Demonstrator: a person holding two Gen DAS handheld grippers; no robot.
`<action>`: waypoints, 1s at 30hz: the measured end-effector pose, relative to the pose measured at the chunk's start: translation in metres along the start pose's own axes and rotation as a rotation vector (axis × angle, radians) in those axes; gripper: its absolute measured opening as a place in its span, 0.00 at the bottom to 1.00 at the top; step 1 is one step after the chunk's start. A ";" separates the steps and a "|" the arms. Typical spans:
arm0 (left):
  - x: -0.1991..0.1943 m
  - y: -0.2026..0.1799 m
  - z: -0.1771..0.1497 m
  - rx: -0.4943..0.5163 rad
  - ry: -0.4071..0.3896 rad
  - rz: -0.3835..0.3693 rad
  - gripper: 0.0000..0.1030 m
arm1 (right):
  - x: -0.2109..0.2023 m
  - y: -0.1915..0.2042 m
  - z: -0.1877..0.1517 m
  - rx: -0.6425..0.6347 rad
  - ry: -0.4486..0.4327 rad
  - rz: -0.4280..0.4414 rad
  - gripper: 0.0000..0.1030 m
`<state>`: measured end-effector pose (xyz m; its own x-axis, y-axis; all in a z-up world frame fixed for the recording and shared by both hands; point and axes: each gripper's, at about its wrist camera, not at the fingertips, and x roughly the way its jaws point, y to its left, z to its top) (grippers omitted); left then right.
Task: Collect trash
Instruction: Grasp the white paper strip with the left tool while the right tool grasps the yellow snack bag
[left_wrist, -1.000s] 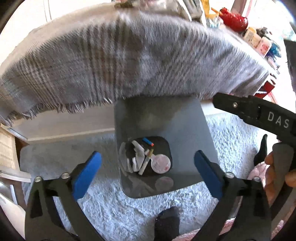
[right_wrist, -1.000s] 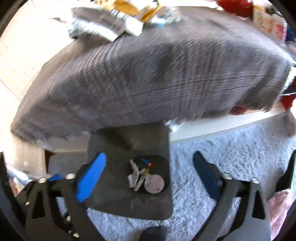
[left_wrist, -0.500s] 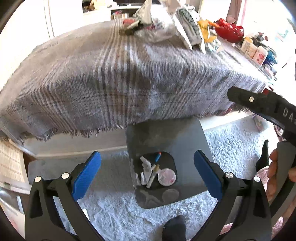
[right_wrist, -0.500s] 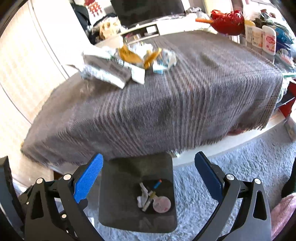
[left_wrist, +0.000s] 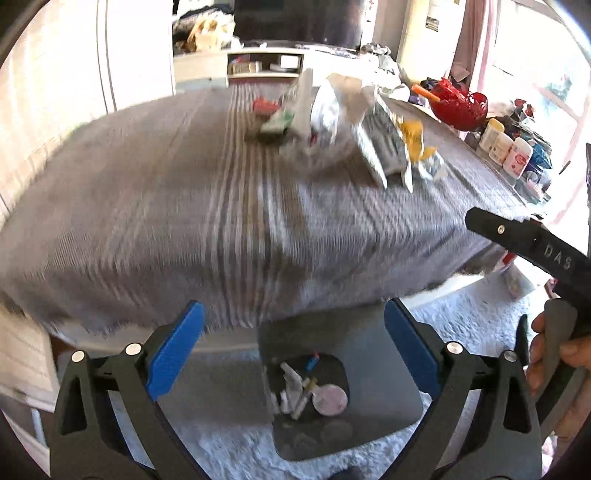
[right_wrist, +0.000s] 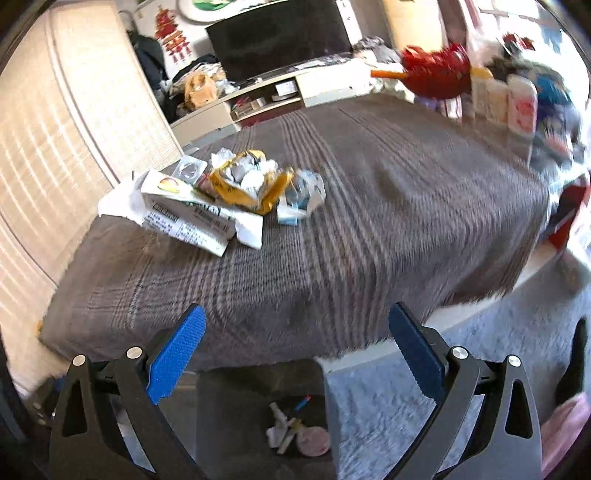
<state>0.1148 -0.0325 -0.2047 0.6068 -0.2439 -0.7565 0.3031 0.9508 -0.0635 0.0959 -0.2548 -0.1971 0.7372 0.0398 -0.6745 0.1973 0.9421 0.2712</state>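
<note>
A pile of trash (right_wrist: 225, 192) lies on the grey plaid tablecloth (right_wrist: 369, 221): a flattened white carton, a torn yellow wrapper and small white-blue packets. It also shows in the left wrist view (left_wrist: 354, 133). A dark grey bin (left_wrist: 332, 387) stands on the carpet below the table's near edge, with several scraps in it; it also shows in the right wrist view (right_wrist: 258, 417). My left gripper (left_wrist: 293, 354) is open and empty above the bin. My right gripper (right_wrist: 295, 362) is open and empty, and its body shows in the left wrist view (left_wrist: 532, 247).
A red basket (right_wrist: 436, 74) and several bottles (right_wrist: 513, 103) stand at the table's far right. A TV cabinet (right_wrist: 266, 99) stands behind the table. White shaggy carpet (left_wrist: 472, 317) covers the floor. A pink slipper (right_wrist: 569, 424) lies at lower right.
Both grippers have tilted up from looking down at the bin, so the table top and the trash pile have come into view. Both jaws stay open.
</note>
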 end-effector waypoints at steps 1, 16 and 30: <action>0.000 -0.001 0.005 0.005 -0.003 -0.003 0.86 | 0.000 0.002 0.006 -0.007 -0.011 0.002 0.96; -0.012 -0.012 0.098 0.004 -0.140 -0.074 0.60 | 0.023 0.019 0.078 -0.049 -0.084 0.064 0.65; 0.022 -0.022 0.124 0.043 -0.097 -0.093 0.34 | 0.064 0.039 0.077 -0.125 0.013 0.101 0.44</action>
<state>0.2120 -0.0820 -0.1392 0.6421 -0.3494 -0.6824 0.3913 0.9148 -0.1002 0.2000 -0.2406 -0.1767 0.7406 0.1397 -0.6572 0.0403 0.9672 0.2510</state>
